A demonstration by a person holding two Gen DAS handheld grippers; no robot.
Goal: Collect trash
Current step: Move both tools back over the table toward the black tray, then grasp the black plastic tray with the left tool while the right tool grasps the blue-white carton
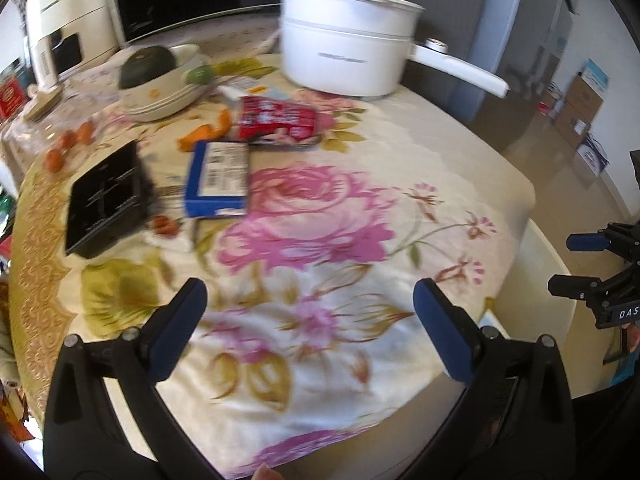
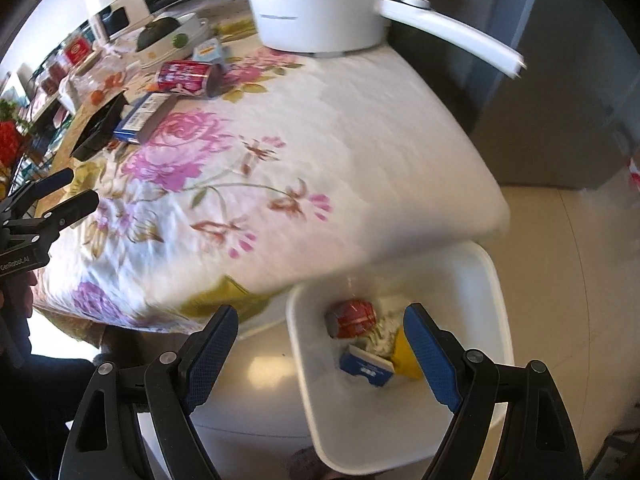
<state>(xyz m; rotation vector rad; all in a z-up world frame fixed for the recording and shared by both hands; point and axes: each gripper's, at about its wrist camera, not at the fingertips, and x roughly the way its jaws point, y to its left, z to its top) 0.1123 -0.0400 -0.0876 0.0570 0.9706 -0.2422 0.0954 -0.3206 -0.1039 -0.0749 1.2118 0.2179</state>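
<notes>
Toward the left edge of the flowered surface (image 1: 400,168) lie small orange fruits (image 1: 66,146) and a black tray (image 1: 106,200). Just right of the tray lies a blue carton (image 1: 218,178), and behind it a red wrapper (image 1: 276,122) beside pieces of orange peel (image 1: 208,132). A stack of bowls (image 1: 168,88) holding a dark green fruit sits toward the far left corner. A white lidded pot (image 1: 344,48) stands at the far edge, its handle pointing right.

The left tongs (image 1: 310,320) hang over the near middle of the surface, spread wide, with nothing between the blue pads.

Off the near right corner, a white bin (image 2: 496,320) stands on the floor. Inside it lie a red can (image 2: 352,318), a blue box (image 2: 366,366) and a yellow piece (image 2: 404,354). The right tongs (image 2: 320,344) hover above the bin, parted and empty.
</notes>
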